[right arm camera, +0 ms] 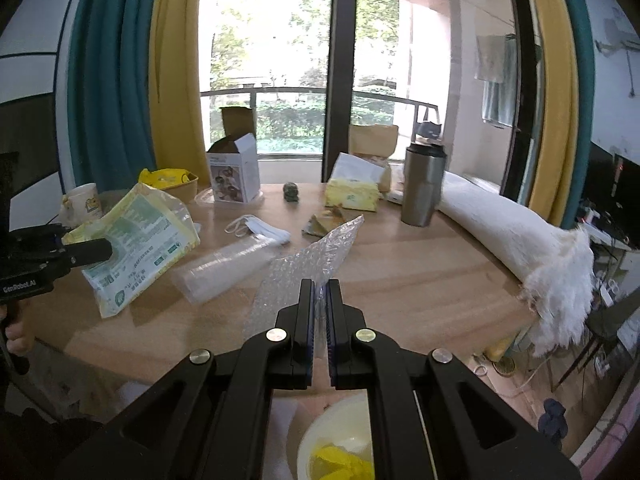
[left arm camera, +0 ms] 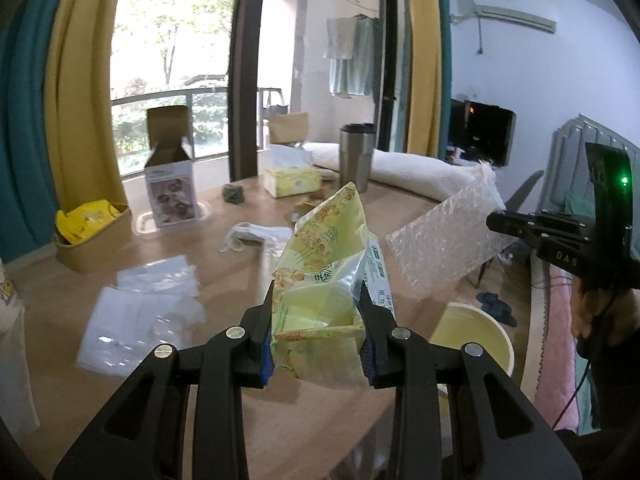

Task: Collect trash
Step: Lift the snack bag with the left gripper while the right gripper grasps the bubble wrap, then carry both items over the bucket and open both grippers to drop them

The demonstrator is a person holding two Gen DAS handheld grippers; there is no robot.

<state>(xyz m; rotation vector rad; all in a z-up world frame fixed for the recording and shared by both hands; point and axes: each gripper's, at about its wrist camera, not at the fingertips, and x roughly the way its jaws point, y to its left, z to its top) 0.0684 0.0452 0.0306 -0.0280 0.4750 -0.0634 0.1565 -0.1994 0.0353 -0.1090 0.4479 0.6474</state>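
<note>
Left gripper (left arm camera: 316, 316): fingers clamped on an empty yellow tissue wrapper (left arm camera: 324, 264), floral print, crumpled, raised off the wooden surface (left arm camera: 224, 380). Same wrapper visible from the right wrist camera at far left, pinched in the left gripper's fingers (right arm camera: 90, 251), printed back facing out.

Right gripper (right arm camera: 320, 312): fingers pressed together on a sheet of bubble wrap (right arm camera: 312, 256), edge caught between the pads, rest of the sheet fanning forward above the surface. From the left wrist camera, the sheet hangs in the air at right, off the right gripper's tip.

Yellow bin (left arm camera: 472, 340) on the floor just beside the near edge of the surface; seen from the right wrist camera directly under the right gripper, yellow crumpled material inside (right arm camera: 340, 460).

On the surface, not held:
- flat clear plastic bags (left arm camera: 140, 312), near left
- white face mask (right arm camera: 260, 230), centre
- small crumpled wrapper (right arm camera: 324, 222), beyond the mask
- full yellow tissue pack (right arm camera: 352, 194)
- steel tumbler (right arm camera: 422, 184), upright, far right
- opened white carton (right arm camera: 234, 172), upright, flaps up
- brown basket (left arm camera: 94, 240) with a yellow bag in it, far left
- rolled white fabric (right arm camera: 520, 236) along the right edge

Person's hand (right arm camera: 16, 336) on the left gripper's grip.
</note>
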